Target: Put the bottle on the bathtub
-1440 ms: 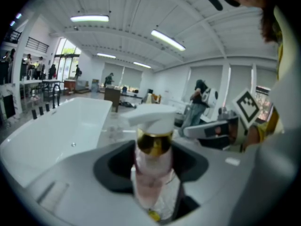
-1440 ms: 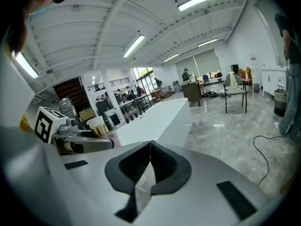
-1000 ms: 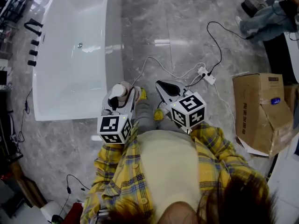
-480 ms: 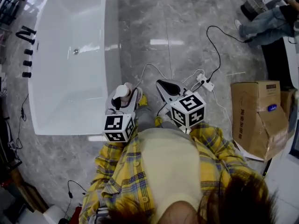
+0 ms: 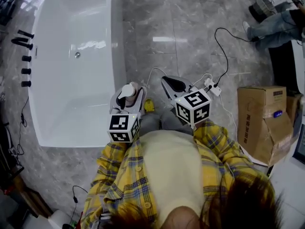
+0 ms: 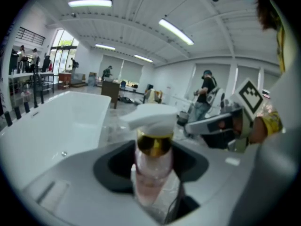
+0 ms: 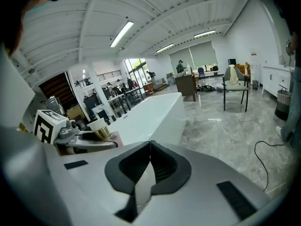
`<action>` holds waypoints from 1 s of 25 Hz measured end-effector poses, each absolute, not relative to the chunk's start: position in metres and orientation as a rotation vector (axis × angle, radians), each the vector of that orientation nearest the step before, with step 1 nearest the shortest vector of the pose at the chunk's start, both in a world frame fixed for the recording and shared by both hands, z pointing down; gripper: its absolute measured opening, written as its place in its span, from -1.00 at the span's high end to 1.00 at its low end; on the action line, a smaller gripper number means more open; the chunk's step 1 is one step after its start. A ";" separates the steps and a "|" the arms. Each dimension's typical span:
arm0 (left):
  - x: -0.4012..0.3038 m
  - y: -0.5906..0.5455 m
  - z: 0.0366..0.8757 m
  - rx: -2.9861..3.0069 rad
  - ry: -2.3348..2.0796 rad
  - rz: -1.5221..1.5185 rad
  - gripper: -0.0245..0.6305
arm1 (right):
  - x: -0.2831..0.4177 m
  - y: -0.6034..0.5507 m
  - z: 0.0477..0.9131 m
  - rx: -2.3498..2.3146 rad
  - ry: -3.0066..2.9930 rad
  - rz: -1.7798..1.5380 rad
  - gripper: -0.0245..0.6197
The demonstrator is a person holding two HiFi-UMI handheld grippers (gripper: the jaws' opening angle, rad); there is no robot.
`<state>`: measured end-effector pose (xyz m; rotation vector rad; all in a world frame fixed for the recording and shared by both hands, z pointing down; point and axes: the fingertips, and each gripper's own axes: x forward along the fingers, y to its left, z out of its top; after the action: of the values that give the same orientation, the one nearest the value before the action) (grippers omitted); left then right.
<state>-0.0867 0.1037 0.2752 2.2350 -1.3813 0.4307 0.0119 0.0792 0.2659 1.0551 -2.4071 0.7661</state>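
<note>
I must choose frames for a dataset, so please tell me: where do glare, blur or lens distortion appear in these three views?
Head view: glare streaks on the bathtub bottom, a lamp reflection on the marble floor, bent edges. Left gripper view: the bottle is soft, too near the lens; corners are dark. Right gripper view: lines of the ceiling curve strongly, otherwise fairly sharp.

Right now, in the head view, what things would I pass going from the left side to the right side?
Black taps → white bathtub → bottle held in the left gripper → right gripper, shut and empty → cardboard box.
</note>
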 end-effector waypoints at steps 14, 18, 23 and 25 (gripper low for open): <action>-0.101 0.033 0.323 2.125 -1.417 0.478 0.26 | 0.004 0.018 0.307 0.972 -2.341 0.809 0.88; -0.100 0.007 0.338 2.095 -1.444 0.495 0.26 | 0.005 -0.011 0.326 0.924 -2.327 0.820 0.88; -0.103 -0.028 0.360 2.050 -1.462 0.532 0.26 | 0.010 -0.047 0.349 0.885 -2.297 0.844 0.88; -0.103 -0.043 0.373 2.036 -1.469 0.554 0.26 | 0.013 -0.061 0.360 0.867 -2.281 0.863 0.88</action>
<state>-0.1033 -0.0426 0.3727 2.0363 -1.4690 0.5538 0.0132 -0.0610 0.3604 0.8671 -2.2806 0.8628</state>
